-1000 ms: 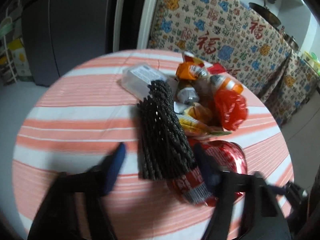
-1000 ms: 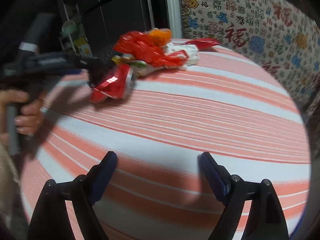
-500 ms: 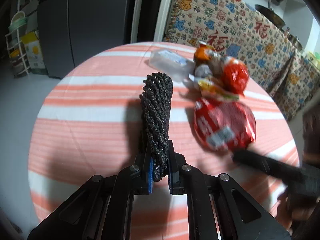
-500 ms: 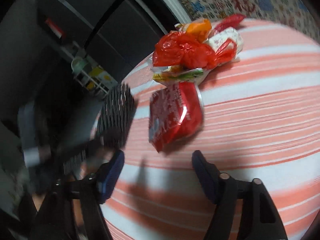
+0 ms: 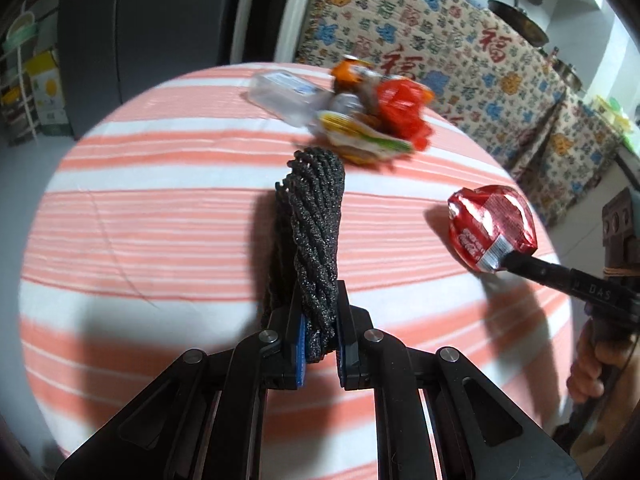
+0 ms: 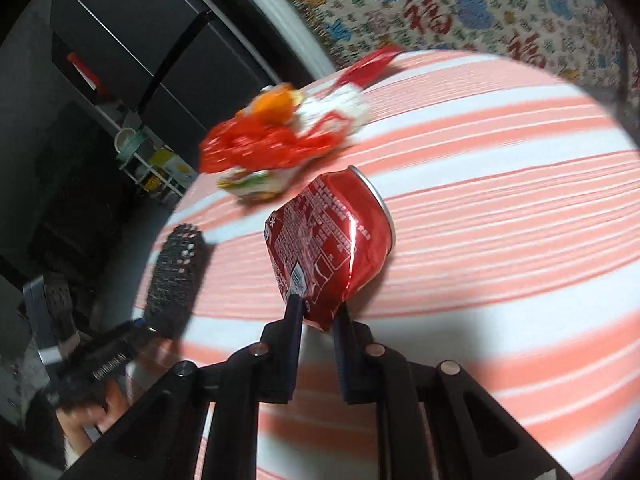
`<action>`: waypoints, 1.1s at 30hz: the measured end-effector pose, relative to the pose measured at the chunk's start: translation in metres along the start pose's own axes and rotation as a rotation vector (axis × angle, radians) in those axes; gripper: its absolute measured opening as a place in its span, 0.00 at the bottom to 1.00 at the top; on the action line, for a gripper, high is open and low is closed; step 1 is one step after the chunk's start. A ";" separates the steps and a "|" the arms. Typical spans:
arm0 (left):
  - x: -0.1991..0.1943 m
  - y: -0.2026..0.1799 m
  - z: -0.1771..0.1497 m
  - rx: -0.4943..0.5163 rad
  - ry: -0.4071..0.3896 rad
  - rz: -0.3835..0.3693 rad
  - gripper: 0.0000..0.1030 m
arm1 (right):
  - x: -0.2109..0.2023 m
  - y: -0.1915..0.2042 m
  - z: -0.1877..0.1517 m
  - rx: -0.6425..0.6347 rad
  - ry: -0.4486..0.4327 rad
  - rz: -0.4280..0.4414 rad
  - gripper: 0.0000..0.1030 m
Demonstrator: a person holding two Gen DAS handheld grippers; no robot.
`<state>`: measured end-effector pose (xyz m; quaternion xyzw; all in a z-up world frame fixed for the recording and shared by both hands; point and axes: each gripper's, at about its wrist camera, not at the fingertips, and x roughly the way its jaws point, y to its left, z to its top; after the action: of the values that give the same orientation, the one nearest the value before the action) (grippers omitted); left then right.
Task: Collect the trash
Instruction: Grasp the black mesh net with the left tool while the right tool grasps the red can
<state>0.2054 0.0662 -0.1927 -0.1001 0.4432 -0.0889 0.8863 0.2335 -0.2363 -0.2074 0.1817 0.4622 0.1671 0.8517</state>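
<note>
My left gripper (image 5: 319, 334) is shut on the near end of a black foam net sleeve (image 5: 316, 232), which stands up from the jaws over the striped tablecloth (image 5: 160, 216). In the right wrist view that sleeve (image 6: 176, 272) shows at the left. A crushed red soda can (image 6: 328, 240) is pinched at its crumpled bottom edge by my right gripper (image 6: 318, 314), which is shut on it. The left wrist view shows the can (image 5: 492, 226) lifted at the right. A pile of trash (image 5: 360, 120) with a red plastic bag (image 6: 264, 144) lies at the far side.
A clear plastic box (image 5: 280, 90) lies beside the pile. The round table (image 6: 520, 200) drops off on all sides. A dark fridge (image 5: 140, 28) and a patterned cloth-covered counter (image 5: 460, 52) stand behind. A hand (image 5: 588, 364) holds the right gripper's handle.
My left gripper shut on the black net sleeve and pulled it back from the pile. My right gripper swung over to the red can, shut on its edge and lifted it away.
</note>
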 end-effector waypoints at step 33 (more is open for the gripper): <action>-0.006 -0.062 0.007 0.160 -0.048 0.023 0.08 | -0.068 0.003 -0.013 -0.134 -0.173 -0.128 0.15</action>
<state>0.2039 0.0085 -0.1682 -0.0261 0.4147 -0.1113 0.9028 0.1873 -0.2623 -0.1635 0.1081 0.3854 0.1267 0.9076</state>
